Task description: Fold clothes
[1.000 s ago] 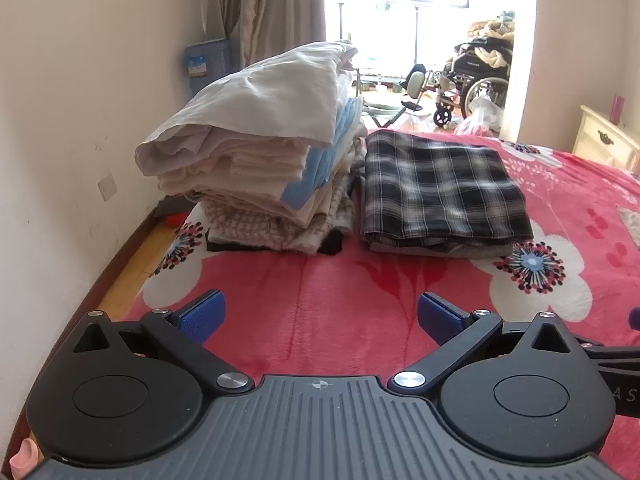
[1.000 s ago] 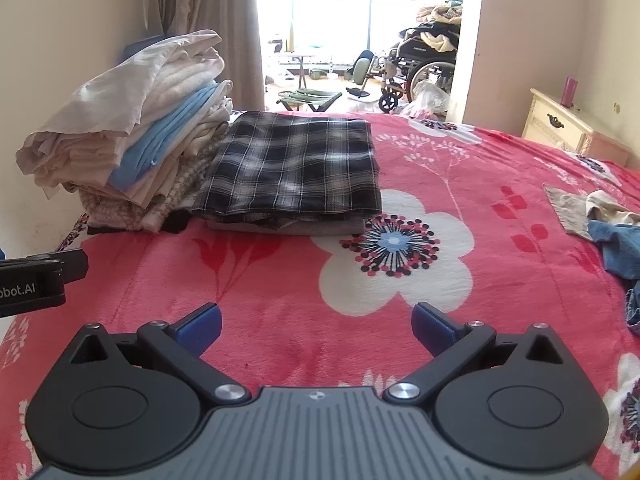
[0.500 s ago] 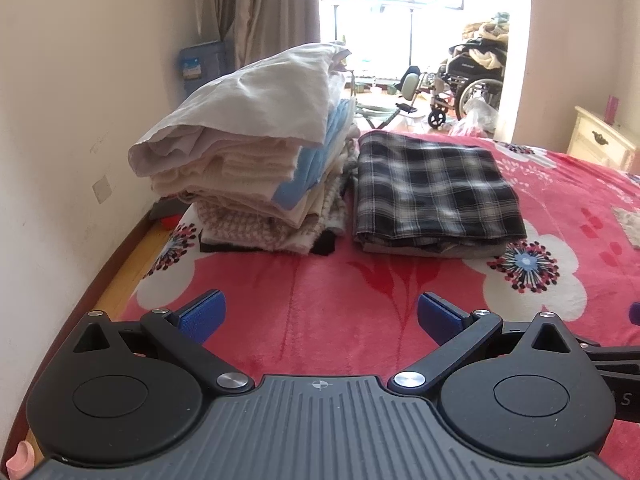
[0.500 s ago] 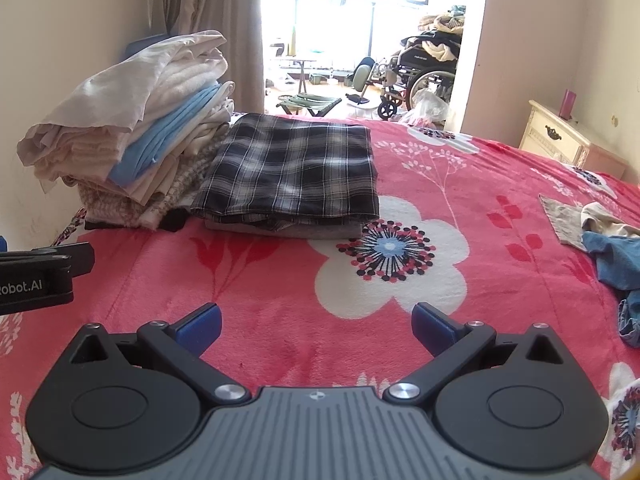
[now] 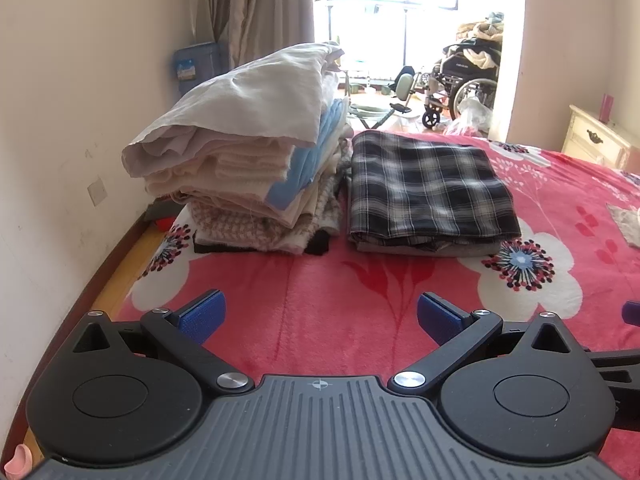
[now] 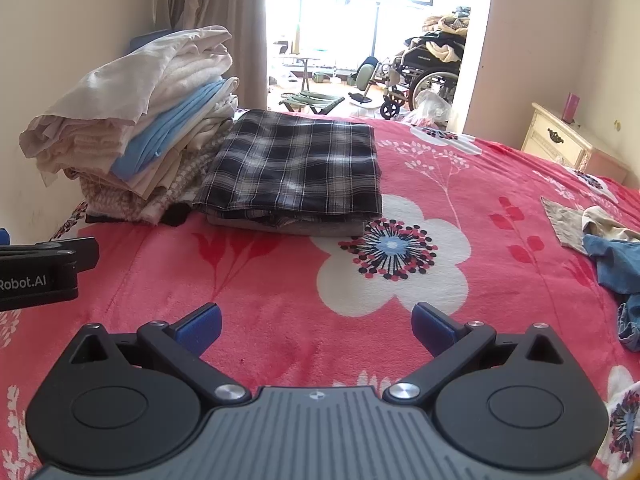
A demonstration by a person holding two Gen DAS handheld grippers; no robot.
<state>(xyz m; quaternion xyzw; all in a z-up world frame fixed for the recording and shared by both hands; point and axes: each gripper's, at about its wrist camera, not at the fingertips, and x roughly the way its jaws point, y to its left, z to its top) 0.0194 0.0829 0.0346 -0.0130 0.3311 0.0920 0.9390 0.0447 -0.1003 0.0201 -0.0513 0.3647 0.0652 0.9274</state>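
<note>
A: Bedroom: a bed with a red flowered blanket [image 5: 320,312] under a bright window. From the left wrist, what do you see?

B: The left gripper [image 5: 318,314] hangs low over bare blanket, its blue pads spread wide, holding nothing. Ahead, a tall stack [image 5: 240,152] of folded pale clothes sits at the bed's left edge by the wall, with a folded plaid piece [image 5: 428,184] just beside it.

A: And from the right wrist?

B: The right gripper [image 6: 316,324] is spread too, and empty. The unfolded clothes [image 6: 604,240] lie crumpled at the far right of the bed, well apart from both grippers. The left gripper's body shows at the left edge.

A: What could go wrong?

B: I'd guess the stack. It's high, looks uneven, and sits near the bed's edge, so a nudge could topple it. Reaching right, the grippers may also pinch blanket along with cloth, or lift two tangled garments together.
</note>
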